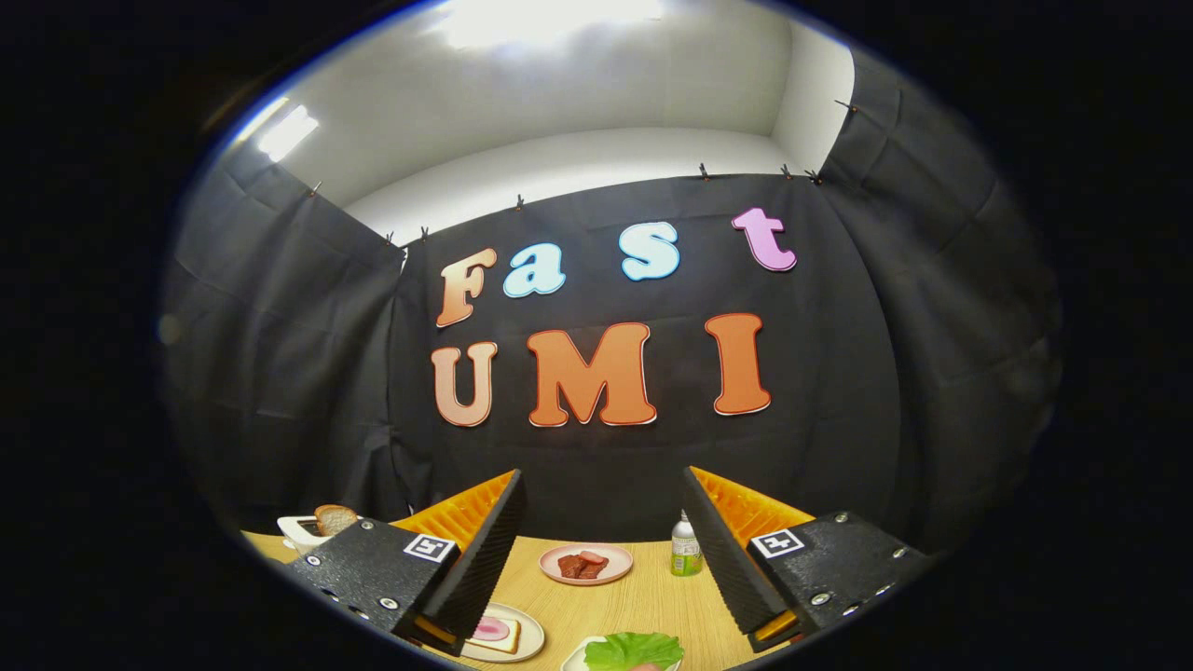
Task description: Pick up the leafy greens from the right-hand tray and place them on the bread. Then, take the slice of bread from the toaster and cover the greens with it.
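My gripper (604,489) is held high above the wooden table (615,606), open, with nothing between its fingers. Below and between the fingers lies a green leafy lettuce piece (634,650) on a white tray (573,660). By the left finger sits a cream plate (531,643) holding a slice of bread (499,636) with something pink on top. At the far left, beyond the left finger, a white toaster (303,531) holds a browned bread slice (335,518) sticking up from it.
A pink plate (615,555) with reddish meat pieces (582,565) sits ahead between the fingers. A small bottle (686,548) with a green label stands just beside the right finger. Black cloth walls close the booth behind the table.
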{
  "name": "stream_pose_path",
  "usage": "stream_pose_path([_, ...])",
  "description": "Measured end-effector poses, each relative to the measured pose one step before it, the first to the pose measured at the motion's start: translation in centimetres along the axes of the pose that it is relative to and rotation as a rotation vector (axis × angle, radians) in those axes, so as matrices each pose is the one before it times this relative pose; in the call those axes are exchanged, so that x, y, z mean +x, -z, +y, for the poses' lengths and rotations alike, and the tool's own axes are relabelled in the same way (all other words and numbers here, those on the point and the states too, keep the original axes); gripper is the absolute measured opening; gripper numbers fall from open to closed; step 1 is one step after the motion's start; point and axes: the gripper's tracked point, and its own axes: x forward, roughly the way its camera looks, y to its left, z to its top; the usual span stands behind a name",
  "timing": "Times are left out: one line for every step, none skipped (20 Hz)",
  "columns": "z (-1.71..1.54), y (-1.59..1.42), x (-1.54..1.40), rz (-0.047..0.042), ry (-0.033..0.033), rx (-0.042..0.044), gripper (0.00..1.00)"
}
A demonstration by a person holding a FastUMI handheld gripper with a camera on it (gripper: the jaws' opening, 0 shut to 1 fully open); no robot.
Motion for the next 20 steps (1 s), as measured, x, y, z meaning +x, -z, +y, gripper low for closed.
stream_pose_path([0.019,0.633,0.127,0.01926,-0.00159,0.00131,0.99])
stream_pose_path([-0.070,0.726,0.163,0.02598,-0.00058,0.00452,0.99])
stream_pose_path([0.055,0.677,0.316,0.02750,-0.00226,0.00594,0.99])
stream_pose_path([-0.043,0.758,0.250,0.02893,-0.00174,0.00545,0.99])
stream_pose_path([0.050,0.686,0.268,0.02853,-0.00142,0.00494,0.99])
stream_pose_path([-0.010,0.768,0.168,0.02936,-0.00442,0.00332,0.99])
stream_pose_path([-0.037,0.899,0.224,0.03169,-0.00481,0.00579,0.99])
stream_pose_path([0.143,0.699,0.190,0.02952,-0.00613,0.00394,0.99])
stream_pose_path([-0.058,0.755,0.365,0.02930,-0.00084,0.00301,1.00])
stream_pose_path([-0.093,0.818,0.352,0.02687,0.00017,-0.00093,1.00])
stream_pose_path([-0.031,0.831,0.353,0.03060,0.00182,-0.00397,0.99])
stream_pose_path([-0.059,0.854,0.357,0.03048,-0.00033,-0.00396,1.00])
stream_pose_path([-0.063,0.804,0.105,0.02795,-0.00086,-0.00057,1.00])
stream_pose_path([0.040,0.689,0.252,0.02437,-0.00348,0.00422,1.00])
stream_pose_path([0.128,0.592,0.247,0.02489,-0.00650,0.00713,1.00])
stream_pose_path([0.095,0.781,0.269,0.02928,-0.00781,0.00870,1.00])
stream_pose_path([0.233,0.800,0.340,0.03339,-0.01421,0.01254,1.00])
stream_pose_path([0.150,0.781,0.327,0.03311,-0.01170,0.01630,1.00])
stream_pose_path([0.038,0.795,0.280,0.03095,-0.01036,0.01539,1.00])
stream_pose_path([-0.053,0.706,0.306,0.03026,-0.00407,0.01165,1.00])
